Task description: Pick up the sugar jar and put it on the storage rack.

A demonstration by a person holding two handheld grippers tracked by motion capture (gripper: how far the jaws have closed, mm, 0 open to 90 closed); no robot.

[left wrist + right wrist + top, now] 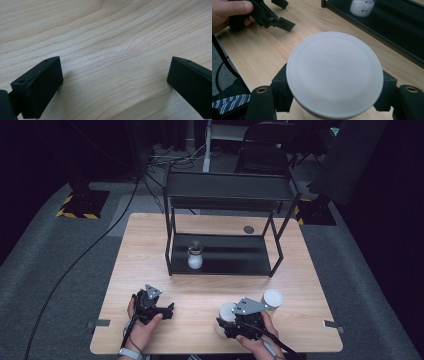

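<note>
Faint embossed lettering on the white lid [334, 75], too blurred to read.

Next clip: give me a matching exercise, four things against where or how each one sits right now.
Things
1. glass jar
2. white container
3. second white container
4. left gripper

States
A. open over bare wood
B. between the right gripper's jaws
C. on the black rack's lower shelf
D. standing free on the table, just right of the right gripper

Pairs: 1-C, 2-B, 3-D, 4-A
</note>
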